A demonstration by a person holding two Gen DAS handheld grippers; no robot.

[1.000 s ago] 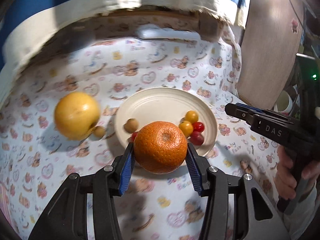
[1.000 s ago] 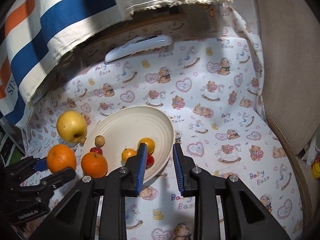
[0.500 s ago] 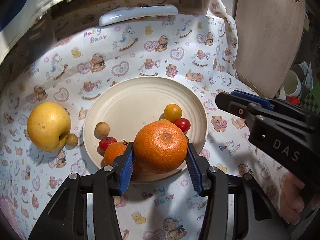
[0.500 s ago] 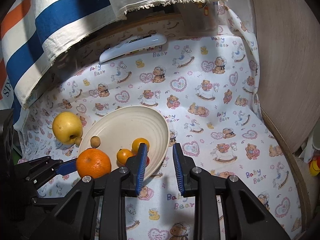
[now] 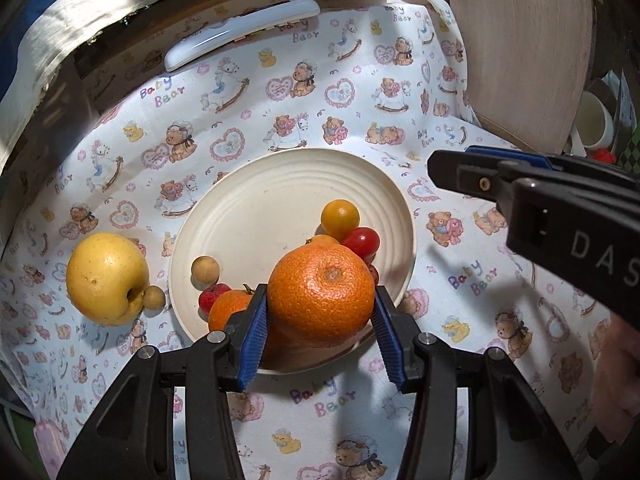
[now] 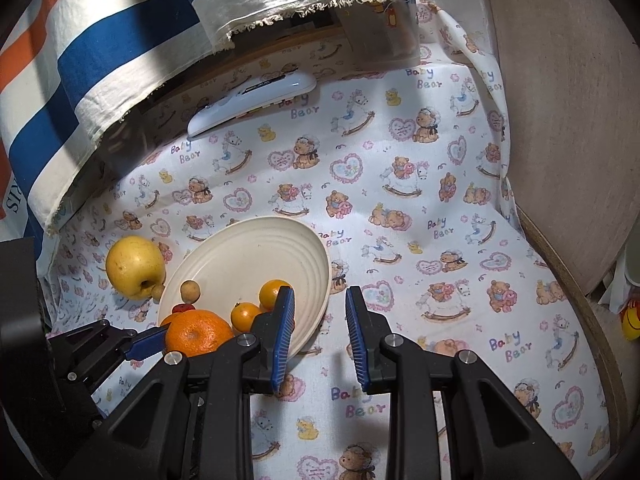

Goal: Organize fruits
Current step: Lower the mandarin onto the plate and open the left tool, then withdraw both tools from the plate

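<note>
orange (image 5: 320, 290) sat low in the middle of the left wrist view, pinched between the blue pads (image 5: 253, 336) of the left gripper (image 5: 320, 336), over the near rim of the plate (image 5: 256, 208). a second orange (image 5: 228, 312) lay on the plate just left of it, partly hidden by the left pad. a red fruit (image 5: 211, 298) and a small brown ball (image 5: 205, 269) lay at the plate's left edge. a yellow tomato (image 5: 340, 216) and a red tomato (image 5: 361, 241) sat right of centre, touching each other. at the left of the frame an apple (image 5: 106, 278) rested on the cloth (image 5: 160, 128), another small brown ball (image 5: 153, 298) touching it. a white remote (image 5: 240, 32) lay at the upper left. the right gripper (image 5: 452, 172) reached in from the right edge; from here i could not tell how its fingers stood.

in the right wrist view, the right gripper (image 6: 320, 332) filled the bottom centre, its fingers (image 6: 283, 336) drawn near together with a narrow gap and nothing between them, above the cloth (image 6: 400, 200) beside the plate's (image 6: 256, 248) right rim. the left gripper (image 6: 160, 338) came in at the lower left, gripping the orange (image 6: 198, 332) over the plate's near edge. two yellow tomatoes (image 6: 274, 294) lay on the plate, the apple (image 6: 134, 266) at the left off it, and the remote (image 6: 252, 102) at the upper middle under a striped cloth (image 6: 100, 40).
</note>
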